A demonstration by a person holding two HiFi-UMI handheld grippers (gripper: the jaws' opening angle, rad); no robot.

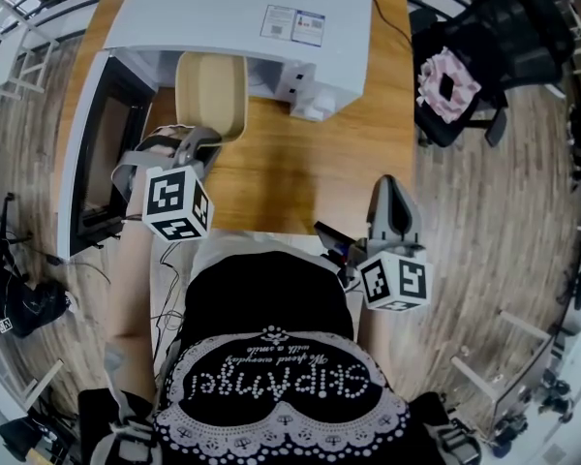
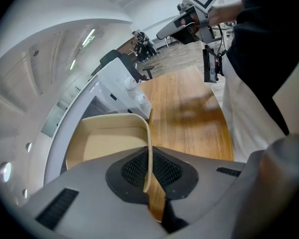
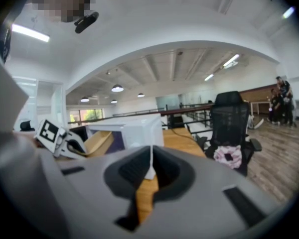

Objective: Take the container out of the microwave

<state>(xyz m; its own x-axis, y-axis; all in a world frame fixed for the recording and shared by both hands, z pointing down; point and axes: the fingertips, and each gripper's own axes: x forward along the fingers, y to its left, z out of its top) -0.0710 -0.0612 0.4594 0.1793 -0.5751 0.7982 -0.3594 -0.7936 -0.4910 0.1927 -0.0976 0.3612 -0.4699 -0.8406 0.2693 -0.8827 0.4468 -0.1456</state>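
- Our left gripper (image 1: 196,139) is clamped on the near wall of the container (image 1: 211,90), with only that thin rim between the pads. With a hold on one side like this, the container could pivot about the pads, sag at its far end or slip free.
- The container lies partly out of the microwave (image 1: 242,13), with its far end inside the mouth. We cannot tell whether its base is clear of the sill. If it catches there, a pull could drag the rim out of the jaws.
- The door (image 1: 97,153) stands open just beside the left gripper, so a sideways drift could knock the gripper or container against it.
- Our right gripper (image 1: 392,187) is closed on nothing and well apart from the container, near our body. It cannot steady a tilt.
- We see nothing inside the container, so we judge a drop onto the table (image 1: 300,168) likelier than a spill.
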